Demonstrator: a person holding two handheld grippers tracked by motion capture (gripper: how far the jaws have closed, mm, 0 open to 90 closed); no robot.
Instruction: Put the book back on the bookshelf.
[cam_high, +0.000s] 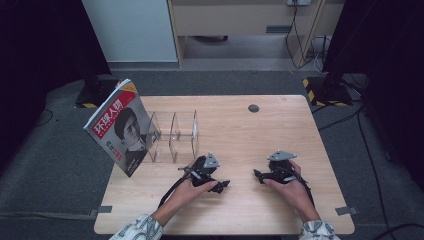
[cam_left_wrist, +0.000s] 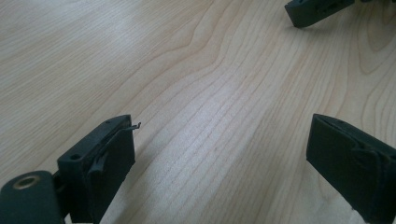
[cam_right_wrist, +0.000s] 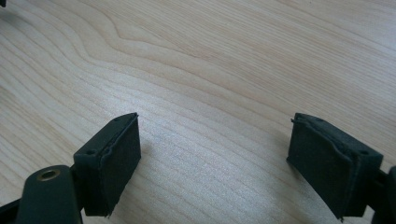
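Item: left claw (cam_high: 221, 185) and right claw (cam_high: 258, 175), which you are resting low on the worktop (cam_high: 240, 130), jaws spread wide and gripping nothing, probably idling between moves. Item: magazine (cam_high: 121, 127), leaning upright at the left end of the clear divider rack (cam_high: 175, 136), well apart from both claws, likely filed there. The high view is showing magazine and rack; the gripper views are giving bare wood grain between open jaws.

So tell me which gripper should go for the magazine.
Left, probably. The left gripper rests nearer the magazine, which leans against the clear divider rack at the table's left edge. The right gripper sits farther right and would have to cross over. Both stand open, holding nothing.
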